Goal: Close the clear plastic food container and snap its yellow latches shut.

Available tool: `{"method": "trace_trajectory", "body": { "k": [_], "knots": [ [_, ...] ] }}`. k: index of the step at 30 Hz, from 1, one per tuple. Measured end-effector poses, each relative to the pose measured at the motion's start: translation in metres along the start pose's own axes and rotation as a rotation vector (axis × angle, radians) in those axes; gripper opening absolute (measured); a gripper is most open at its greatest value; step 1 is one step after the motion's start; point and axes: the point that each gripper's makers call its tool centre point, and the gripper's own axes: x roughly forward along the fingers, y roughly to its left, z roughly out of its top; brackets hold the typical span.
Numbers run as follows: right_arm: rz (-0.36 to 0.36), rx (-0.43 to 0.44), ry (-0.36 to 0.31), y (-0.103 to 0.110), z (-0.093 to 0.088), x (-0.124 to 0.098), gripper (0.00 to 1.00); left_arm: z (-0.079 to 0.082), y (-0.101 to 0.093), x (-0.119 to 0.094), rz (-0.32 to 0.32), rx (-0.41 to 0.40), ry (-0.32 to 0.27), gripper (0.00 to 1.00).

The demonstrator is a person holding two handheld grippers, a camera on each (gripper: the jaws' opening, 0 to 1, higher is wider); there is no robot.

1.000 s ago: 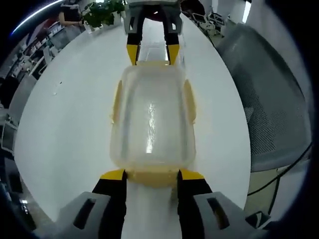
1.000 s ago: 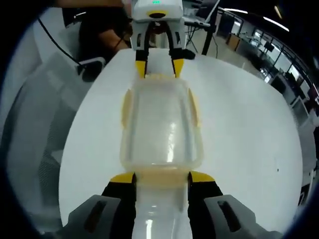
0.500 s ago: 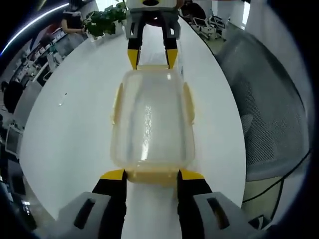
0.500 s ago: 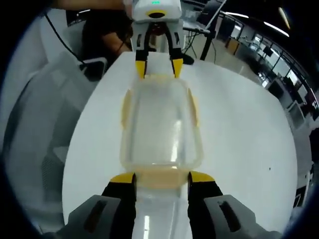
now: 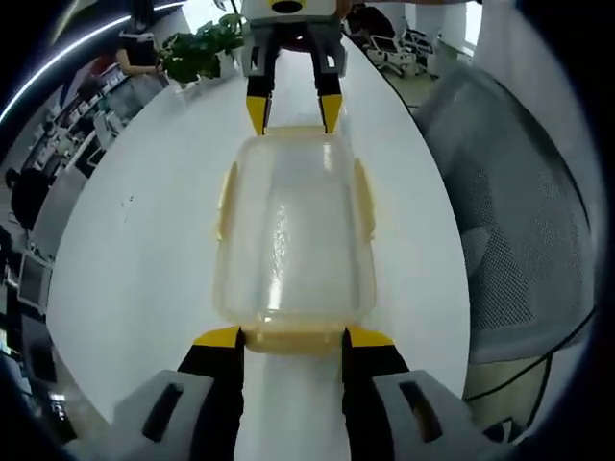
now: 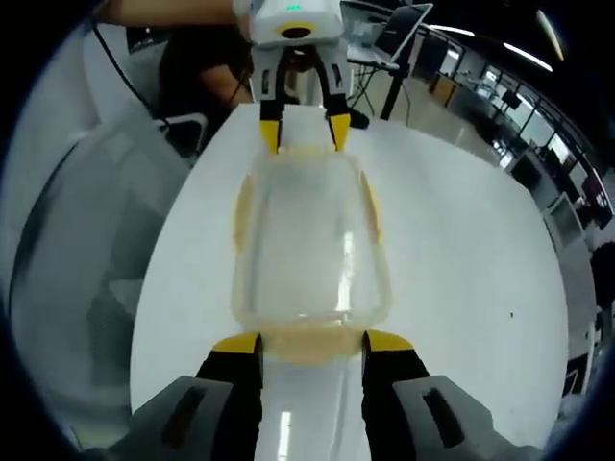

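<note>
The clear plastic food container [image 5: 293, 235] is seen lying lengthwise on the white tabletop [image 5: 135, 250], its lid down over the tub; a yellow latch runs along each of the 2 long sides, and a further yellow latch [image 5: 293, 338] sits at each short end. The left claw [image 5: 293, 338] is spread, its 2 yellow-tipped jaws flanking the latch at the near end in the left gripper view; the right claw [image 6: 300, 344] is likewise spread around the latch [image 6: 300, 344] at the opposite end, the container [image 6: 307, 240] stretching away from it in the right gripper view. Each claw is also seen from the other side, the right claw [image 5: 293, 106] at the far end in the left gripper view and the left claw [image 6: 300, 130] at the far end in the right gripper view.

Whether any latch is fully snapped cannot be told. The risks are judged as follows: since the jaws straddle the end latches rather than pinch them, an uneven push from 1 end could slide the light container along the smooth tabletop; pressure applied above the hinge line could slip off the latch; if the lid is not seated evenly, a latch could be forced over the rim and left half engaged; the side latches could be left open.
</note>
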Motion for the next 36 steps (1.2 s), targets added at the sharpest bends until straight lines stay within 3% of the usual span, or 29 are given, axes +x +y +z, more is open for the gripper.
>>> {"method": "trace_trajectory", "body": {
  "k": [8, 36],
  "knots": [
    [-0.003, 0.009, 0.011, 0.004, -0.009, -0.007, 0.39, 0.012, -0.003, 0.003, -0.001, 0.011, -0.009, 0.39],
    [-0.027, 0.069, 0.047, 0.013, -0.066, -0.038, 0.39, 0.072, -0.006, 0.028, -0.027, 0.059, -0.044, 0.38]
  ]
}}
